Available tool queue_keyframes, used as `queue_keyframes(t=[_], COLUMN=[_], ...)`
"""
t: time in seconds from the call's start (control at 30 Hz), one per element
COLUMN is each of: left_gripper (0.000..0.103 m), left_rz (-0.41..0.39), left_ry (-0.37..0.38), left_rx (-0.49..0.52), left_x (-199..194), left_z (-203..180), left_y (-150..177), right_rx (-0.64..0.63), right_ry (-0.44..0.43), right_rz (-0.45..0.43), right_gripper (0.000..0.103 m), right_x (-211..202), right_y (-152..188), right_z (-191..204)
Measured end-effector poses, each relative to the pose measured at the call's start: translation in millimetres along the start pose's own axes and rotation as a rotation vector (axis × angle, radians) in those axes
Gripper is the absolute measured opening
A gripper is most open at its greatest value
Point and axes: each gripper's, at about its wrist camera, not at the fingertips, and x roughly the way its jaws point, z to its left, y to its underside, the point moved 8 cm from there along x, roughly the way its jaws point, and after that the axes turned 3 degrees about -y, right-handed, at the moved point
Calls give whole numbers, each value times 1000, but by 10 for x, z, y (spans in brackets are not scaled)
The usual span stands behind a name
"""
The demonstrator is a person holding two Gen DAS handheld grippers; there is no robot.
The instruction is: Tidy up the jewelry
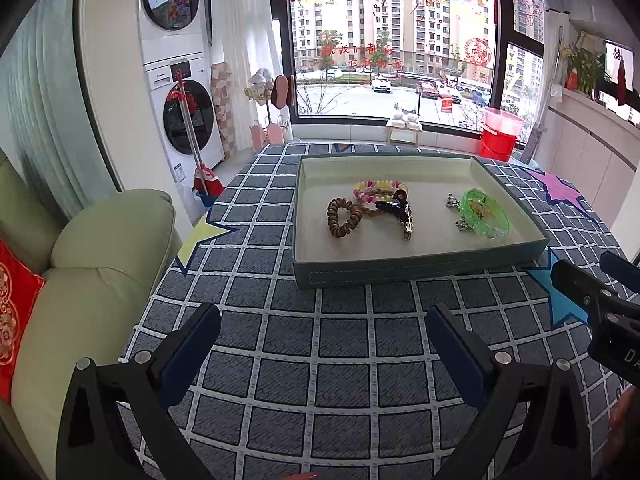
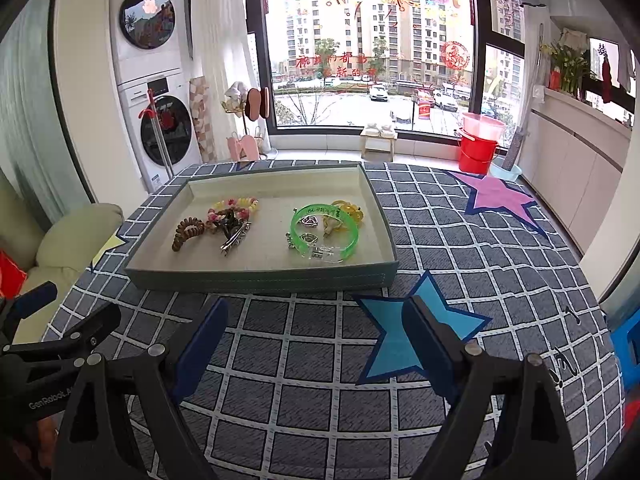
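A shallow grey-green tray [image 1: 420, 270] [image 2: 260, 280] with a cream inside lies on the checked cloth. In it lie a brown coil hair tie [image 1: 343, 216] [image 2: 188, 232], a pastel bead bracelet [image 1: 374, 188] [image 2: 240, 203], a black and silver hair clip [image 1: 400, 212] [image 2: 234, 236], a green bangle [image 1: 486, 212] [image 2: 324, 232], silver charms [image 1: 452, 201] [image 2: 306, 238] and a yellow bead piece [image 2: 348, 210]. My left gripper [image 1: 322, 344] is open and empty, in front of the tray. My right gripper [image 2: 316, 340] is open and empty, in front of the tray's right part.
The cloth [image 1: 320, 380] has coloured stars on it, a blue one [image 2: 404, 336] under the right gripper. A pale green sofa [image 1: 92, 280] with a red cushion [image 1: 16, 312] stands at the left. Stacked washers [image 1: 180, 92], red buckets [image 1: 500, 132] and a window stand beyond.
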Motion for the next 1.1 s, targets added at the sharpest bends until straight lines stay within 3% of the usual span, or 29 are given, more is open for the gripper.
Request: queue_keyframes(t=[1.1], left_gripper=[103], left_rz=[12], left_ry=[-2], left_rx=[6], left_x=[31], left_z=[-14], left_y=[13], right_rx=[-7], right_ry=[-10], right_rz=[9], right_gripper=[91], right_x=[23], right_y=[17], right_z=[35])
